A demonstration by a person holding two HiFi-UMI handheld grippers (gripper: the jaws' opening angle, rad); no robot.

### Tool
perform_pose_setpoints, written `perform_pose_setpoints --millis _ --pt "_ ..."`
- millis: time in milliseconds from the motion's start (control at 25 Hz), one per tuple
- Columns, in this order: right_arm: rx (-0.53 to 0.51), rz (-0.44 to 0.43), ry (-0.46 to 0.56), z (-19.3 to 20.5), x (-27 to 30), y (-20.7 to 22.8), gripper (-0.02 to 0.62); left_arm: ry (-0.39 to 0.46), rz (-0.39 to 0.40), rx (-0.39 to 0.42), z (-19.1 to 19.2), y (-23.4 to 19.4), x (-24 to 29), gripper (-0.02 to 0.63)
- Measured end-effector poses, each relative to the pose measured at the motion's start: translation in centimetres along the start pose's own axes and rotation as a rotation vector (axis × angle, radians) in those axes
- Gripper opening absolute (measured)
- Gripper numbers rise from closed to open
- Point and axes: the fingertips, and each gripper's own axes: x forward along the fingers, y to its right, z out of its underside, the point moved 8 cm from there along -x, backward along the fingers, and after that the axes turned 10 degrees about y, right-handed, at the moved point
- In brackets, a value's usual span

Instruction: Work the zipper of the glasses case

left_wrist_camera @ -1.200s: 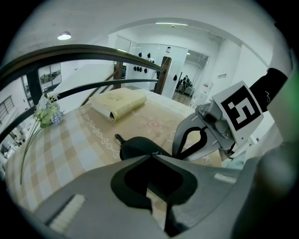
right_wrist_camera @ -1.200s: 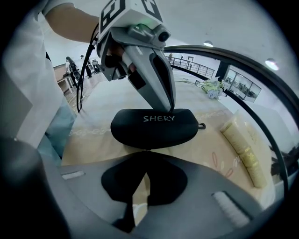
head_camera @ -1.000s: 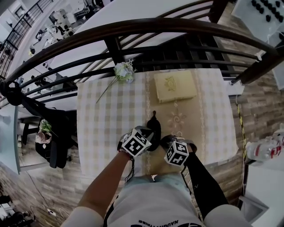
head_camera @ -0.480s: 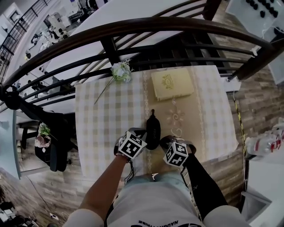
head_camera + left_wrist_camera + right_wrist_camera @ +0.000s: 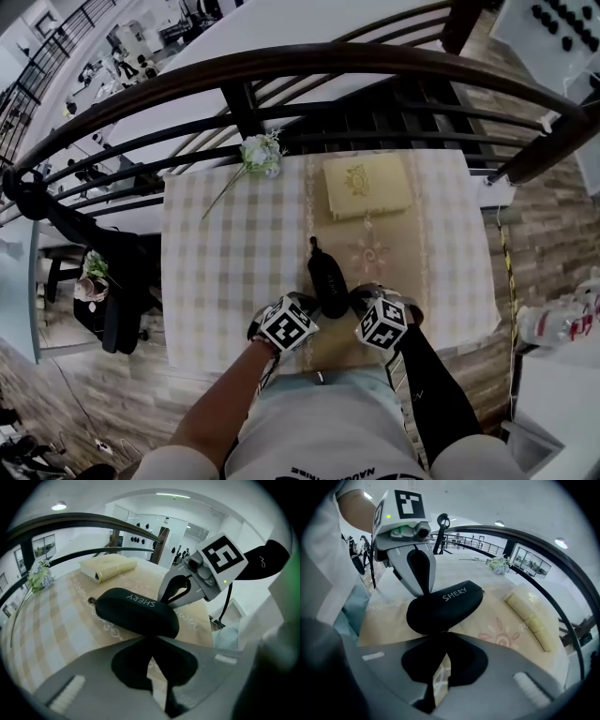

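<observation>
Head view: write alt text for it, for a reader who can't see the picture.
A black glasses case lies on a checked tablecloth, its near end between the left gripper and right gripper a person holds. A folded yellow cloth and a flower sprig lie near the far edge, by a dark railing.

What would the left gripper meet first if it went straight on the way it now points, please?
Most likely the black glasses case: its near end lies right ahead of the closed jaws of the left gripper, though the gap is unclear.
</observation>
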Motion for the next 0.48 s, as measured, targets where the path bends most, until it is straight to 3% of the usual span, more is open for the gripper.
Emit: perform_pose_setpoints --millis 280,480 --pt "-0.046 -0.001 0.006 2.0 -1.1 3.7 0.031 0.013 -0.032 -0.031 -2.5 1.6 2.0 0.011" --pt "-0.082 -0.047 0.032 2.5 -1.2 4.5 0.031 0.046 -0.078 -0.035 -4.5 1.4 1.8 0.011"
